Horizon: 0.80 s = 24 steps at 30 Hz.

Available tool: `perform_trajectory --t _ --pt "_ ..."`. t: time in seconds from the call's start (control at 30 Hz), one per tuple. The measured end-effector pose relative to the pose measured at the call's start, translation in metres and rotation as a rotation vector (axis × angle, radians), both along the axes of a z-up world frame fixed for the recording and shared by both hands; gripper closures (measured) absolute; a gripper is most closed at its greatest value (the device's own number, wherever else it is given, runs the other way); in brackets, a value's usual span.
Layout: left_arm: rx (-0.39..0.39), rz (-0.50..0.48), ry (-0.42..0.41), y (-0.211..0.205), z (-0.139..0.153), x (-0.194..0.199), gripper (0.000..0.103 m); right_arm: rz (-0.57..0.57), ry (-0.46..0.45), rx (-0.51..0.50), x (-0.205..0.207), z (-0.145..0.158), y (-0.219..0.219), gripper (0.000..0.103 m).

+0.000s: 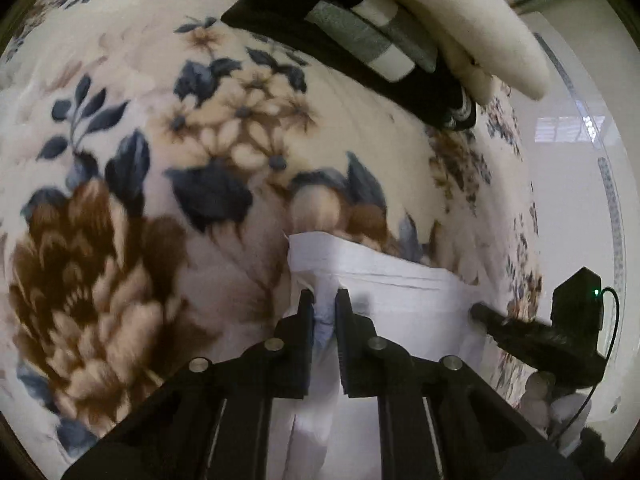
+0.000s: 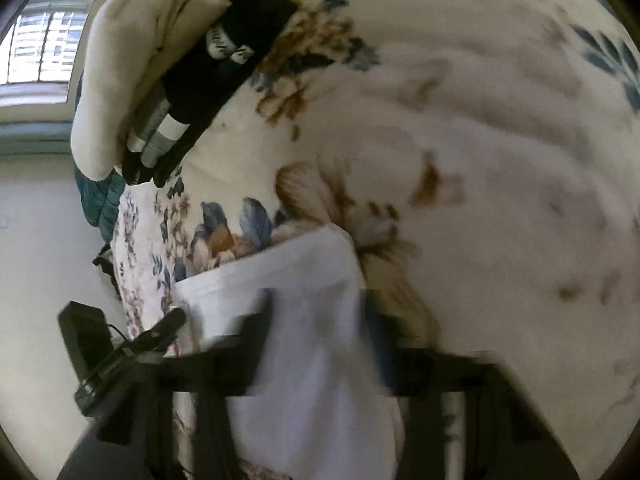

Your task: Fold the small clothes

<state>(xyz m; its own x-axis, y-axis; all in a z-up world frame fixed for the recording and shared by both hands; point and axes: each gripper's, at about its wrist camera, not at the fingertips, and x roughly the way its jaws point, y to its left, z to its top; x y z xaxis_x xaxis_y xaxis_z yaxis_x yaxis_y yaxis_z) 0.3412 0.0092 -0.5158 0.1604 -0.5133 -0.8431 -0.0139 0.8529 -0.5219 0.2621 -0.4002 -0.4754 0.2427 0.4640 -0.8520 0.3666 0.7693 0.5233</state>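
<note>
A small white garment (image 1: pixel 392 300) lies on the floral blanket (image 1: pixel 160 140). My left gripper (image 1: pixel 325 300) is shut on its left part, with the cloth pinched between the two black fingers. The right gripper's fingertip (image 1: pixel 480 312) touches the garment's right edge in this view. In the right wrist view the same white garment (image 2: pixel 304 280) runs between the blurred fingers of my right gripper (image 2: pixel 316 312), which stand wide apart. The other gripper's fingertip (image 2: pixel 176 318) sits at the cloth's left edge there.
A stack of folded dark, grey and white clothes (image 1: pixel 360 40) lies at the far side of the blanket, against a cream pillow (image 1: pixel 460 12); the stack also shows in the right wrist view (image 2: pixel 200 92). The bed edge and white floor (image 2: pixel 40 260) are close by.
</note>
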Motion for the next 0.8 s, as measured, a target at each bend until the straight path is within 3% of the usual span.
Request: perform_trajectory --t 0.13,0.27,0.3,0.37,0.4,0.43,0.53,0.67,0.73,0.8 --pt "-0.047 0.049 0.018 0.013 0.0 0.017 0.093 -0.035 -0.047 -0.05 0.009 0.015 0.0 0.101" --pt "-0.074 0.062 0.081 0.031 -0.005 0.022 0.072 -0.008 0.016 -0.122 0.018 0.01 0.002 0.099" --pt "-0.07 0.065 0.075 0.037 -0.001 0.016 0.064 0.0 0.037 -0.138 0.017 0.01 0.002 0.095" --pt "-0.049 0.054 0.052 0.047 0.014 -0.007 0.061 0.02 0.048 -0.138 0.007 0.014 0.004 0.086" --pt "-0.033 0.039 0.037 0.049 0.023 -0.023 0.058 0.028 0.052 -0.136 0.0 0.017 0.004 0.07" --pt "-0.029 0.025 0.032 0.047 0.027 -0.035 0.052 0.036 0.046 -0.129 -0.01 0.021 0.006 0.061" --pt "0.044 -0.017 0.033 0.035 0.032 -0.077 0.049 0.078 0.051 -0.119 -0.041 0.025 0.016 0.057" --pt "0.255 -0.094 0.115 0.029 0.004 -0.118 0.048 0.14 0.105 -0.159 -0.078 0.014 0.029 0.057" --pt "0.332 0.003 0.166 0.058 -0.004 -0.13 0.049 0.127 0.146 -0.173 -0.093 0.006 0.028 0.057" --pt "0.273 0.121 0.202 0.087 0.001 -0.139 0.049 0.094 0.175 -0.169 -0.105 0.002 0.023 0.057"
